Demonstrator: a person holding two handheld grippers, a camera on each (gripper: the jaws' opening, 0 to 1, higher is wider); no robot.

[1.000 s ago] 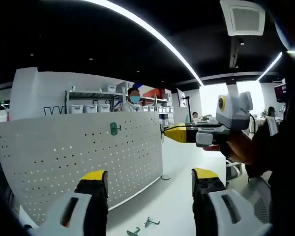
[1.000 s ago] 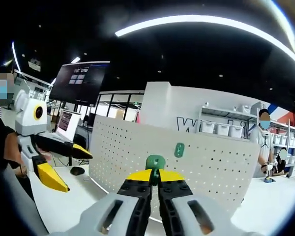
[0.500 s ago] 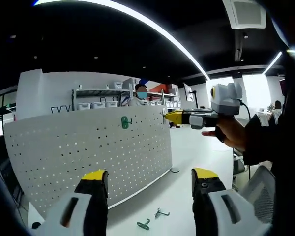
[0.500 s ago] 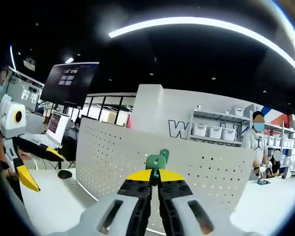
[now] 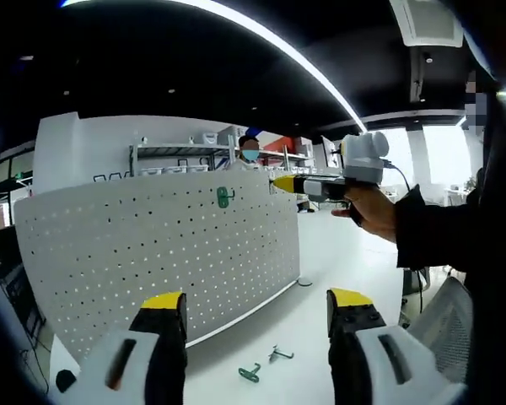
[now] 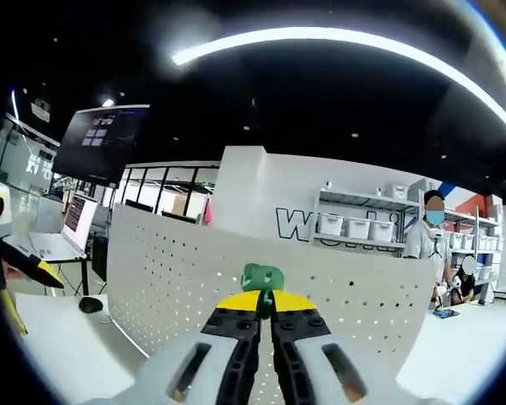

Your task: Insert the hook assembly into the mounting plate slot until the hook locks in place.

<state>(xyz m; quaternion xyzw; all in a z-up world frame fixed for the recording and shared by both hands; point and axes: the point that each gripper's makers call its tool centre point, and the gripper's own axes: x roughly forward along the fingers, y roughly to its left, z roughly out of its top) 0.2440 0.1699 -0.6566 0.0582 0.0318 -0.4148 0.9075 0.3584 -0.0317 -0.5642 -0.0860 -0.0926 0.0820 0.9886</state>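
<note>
A white perforated mounting plate (image 5: pixel 152 253) stands upright on the table, with one green hook (image 5: pixel 225 197) fixed near its top edge. My right gripper (image 5: pixel 278 183) comes in from the right, held by a hand, its yellow tips close to the plate's upper right part. In the right gripper view, that gripper (image 6: pixel 266 302) is shut on a green hook assembly (image 6: pixel 262 277), held just before the plate (image 6: pixel 177 270). My left gripper (image 5: pixel 255 308) stands open with nothing between its jaws. Its yellow tips (image 6: pixel 44 271) show at the far left.
A loose green hook (image 5: pixel 250 372) and a metal hook (image 5: pixel 280 353) lie on the white table (image 5: pixel 320 278) before the plate. Shelves with white bins (image 6: pixel 363 226) stand behind it, with a person (image 6: pixel 426 240) beside them. A monitor (image 6: pixel 97 143) hangs at the left.
My right gripper has carried the green hook assembly leftwards, closer to the plate and its mounted hook. The left view has drawn back, showing more table and both loose hooks.
</note>
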